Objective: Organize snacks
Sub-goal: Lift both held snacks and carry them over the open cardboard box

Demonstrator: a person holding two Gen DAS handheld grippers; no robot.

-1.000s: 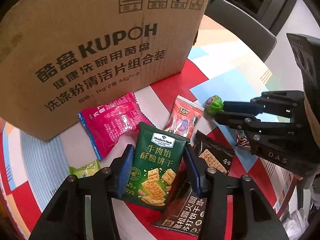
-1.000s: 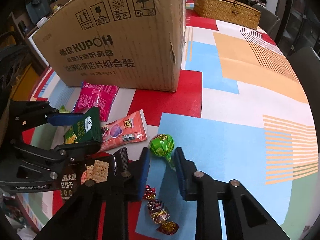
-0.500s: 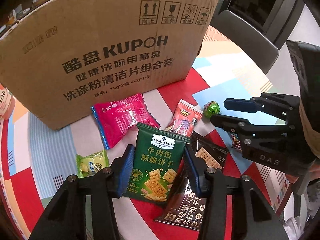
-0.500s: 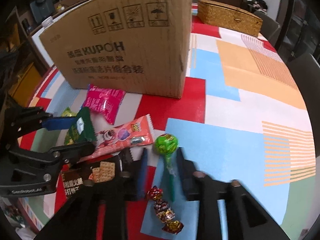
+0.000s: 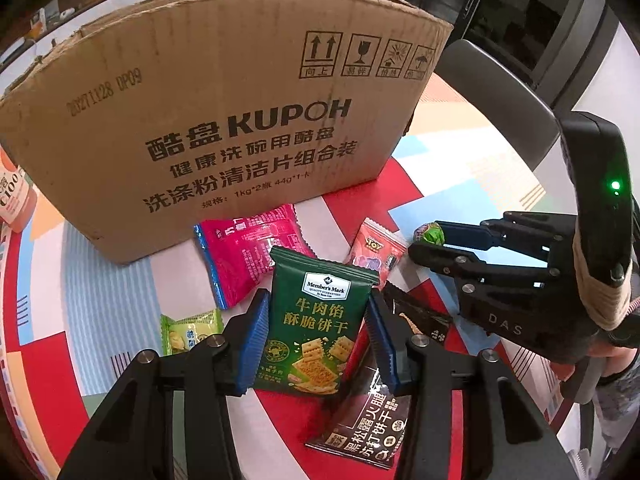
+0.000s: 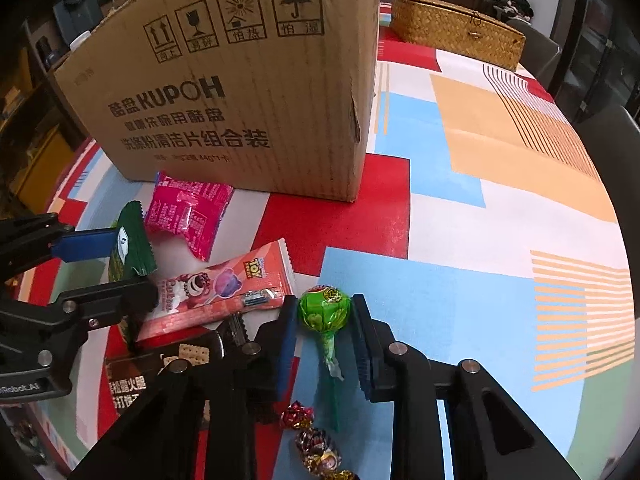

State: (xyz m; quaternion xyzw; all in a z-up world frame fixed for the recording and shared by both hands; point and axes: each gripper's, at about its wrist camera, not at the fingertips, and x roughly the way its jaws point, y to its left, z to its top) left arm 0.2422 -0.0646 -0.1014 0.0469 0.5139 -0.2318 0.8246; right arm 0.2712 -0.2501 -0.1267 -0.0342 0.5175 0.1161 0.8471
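Note:
My left gripper (image 5: 314, 336) is shut on a green biscuit packet (image 5: 316, 320) and holds it above the table; it also shows in the right wrist view (image 6: 128, 240). My right gripper (image 6: 324, 320) is shut on a green lollipop (image 6: 325, 307), lifted off the table, seen too in the left wrist view (image 5: 430, 235). A big cardboard box (image 5: 224, 128) stands behind. On the table lie a pink packet (image 5: 248, 248), a red toy candy packet (image 6: 224, 288), a dark biscuit packet (image 5: 372, 416) and a small yellow-green snack (image 5: 192, 330).
Several foil-wrapped candies (image 6: 316, 444) lie below my right gripper. A wicker basket (image 6: 456, 28) stands at the far end of the colourful tablecloth (image 6: 500, 208). A grey chair (image 5: 496, 96) stands beside the table. An orange bottle (image 5: 12, 196) is at the left edge.
Both grippers have risen and pulled back from the box. The green packet has lifted with the left gripper. The right gripper has closed on the lollipop and lifted it.

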